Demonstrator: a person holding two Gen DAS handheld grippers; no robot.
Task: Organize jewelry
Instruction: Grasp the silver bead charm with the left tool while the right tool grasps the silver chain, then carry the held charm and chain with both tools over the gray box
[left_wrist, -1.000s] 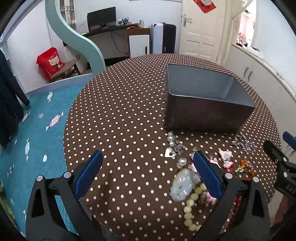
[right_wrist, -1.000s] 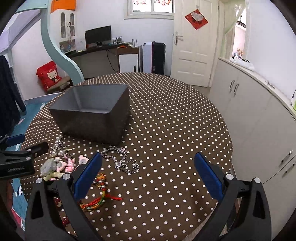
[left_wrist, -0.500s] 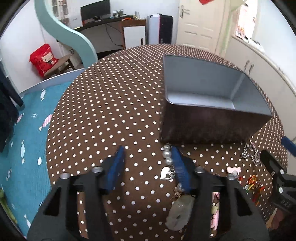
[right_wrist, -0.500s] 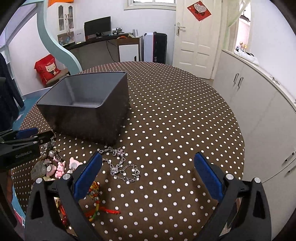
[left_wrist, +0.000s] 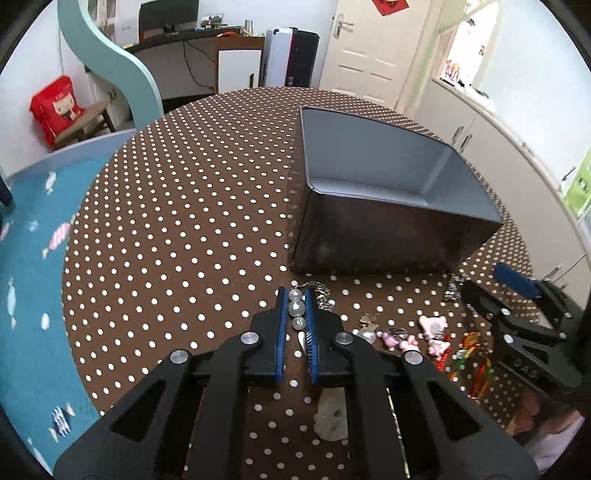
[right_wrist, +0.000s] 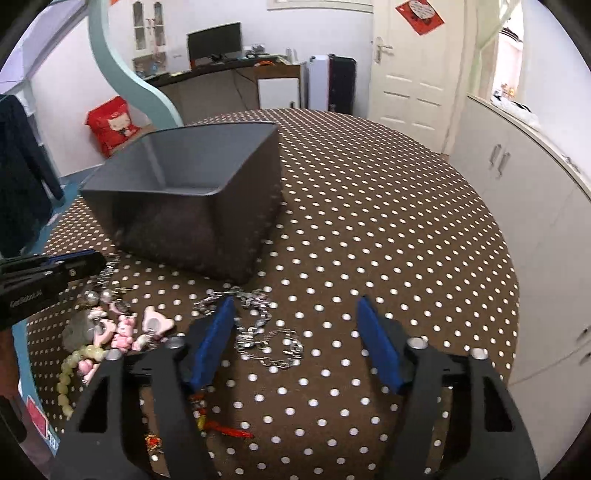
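My left gripper (left_wrist: 295, 301) is shut on a pearl bead piece (left_wrist: 296, 307) lying on the dotted table, just in front of the grey box (left_wrist: 388, 206). The box is open-topped and looks empty (right_wrist: 192, 184). My right gripper (right_wrist: 295, 314) is open and empty, low over a silver chain (right_wrist: 258, 328). Pink charms (right_wrist: 147, 326), a pale bead bracelet (right_wrist: 70, 373) and a red-yellow cord bracelet (left_wrist: 469, 362) lie between the two grippers. The left gripper shows at the left edge of the right wrist view (right_wrist: 55, 271).
A round table with a brown polka-dot cloth (left_wrist: 184, 221) carries everything. A pale stone pendant (left_wrist: 332, 417) lies under my left gripper. White cabinets (right_wrist: 535, 203) stand to the right, a desk and a door behind. The floor at left is blue carpet.
My left gripper moved forward toward the box and closed from wide open onto the pearl beads. My right gripper lowered toward the silver chain and narrowed slightly, still open.
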